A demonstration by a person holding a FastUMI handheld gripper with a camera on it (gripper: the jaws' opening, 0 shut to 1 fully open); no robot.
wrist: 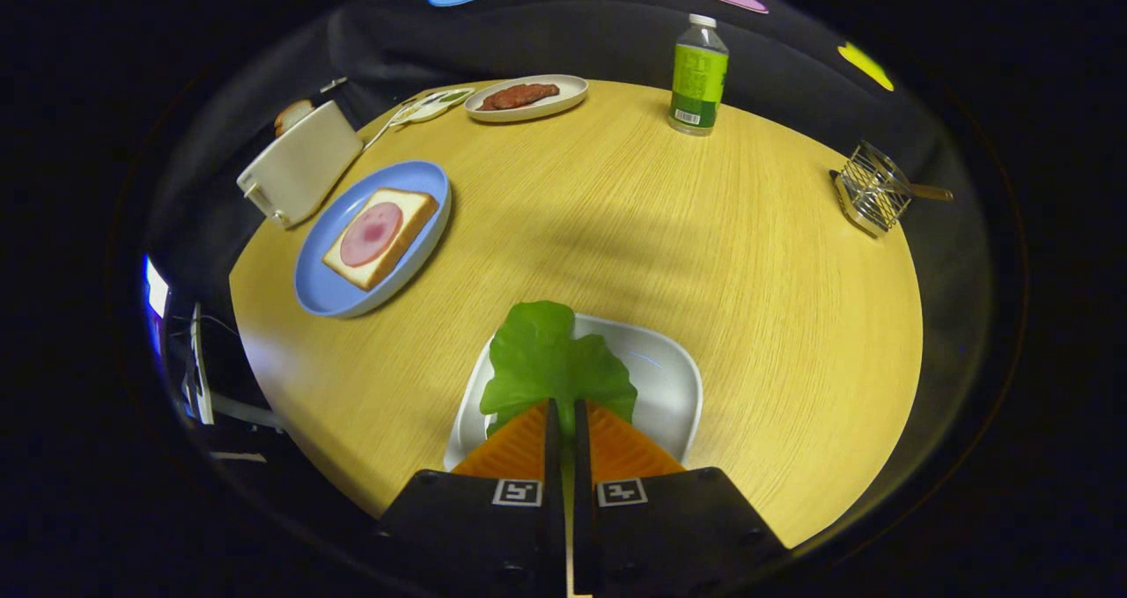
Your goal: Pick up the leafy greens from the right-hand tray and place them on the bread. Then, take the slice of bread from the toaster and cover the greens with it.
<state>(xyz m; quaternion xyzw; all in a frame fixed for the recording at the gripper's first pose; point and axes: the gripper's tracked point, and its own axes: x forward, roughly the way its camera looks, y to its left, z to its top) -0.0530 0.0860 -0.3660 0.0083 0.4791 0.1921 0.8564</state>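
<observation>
My gripper sits at the bottom centre of the frame, its two fingers drawn nearly together and pinching the near edge of the leafy greens. The leaf stands up just ahead of the fingertips, over the white tray that lies on the round wooden table. To the left of centre I see a blue plate carrying a slice of bread topped with a round of ham. Just beyond it, at upper left, the toaster holds another bread slice poking out of its slot. Farther back sit a plate of meat, a green-labelled bottle and, at right, a wire rack.
</observation>
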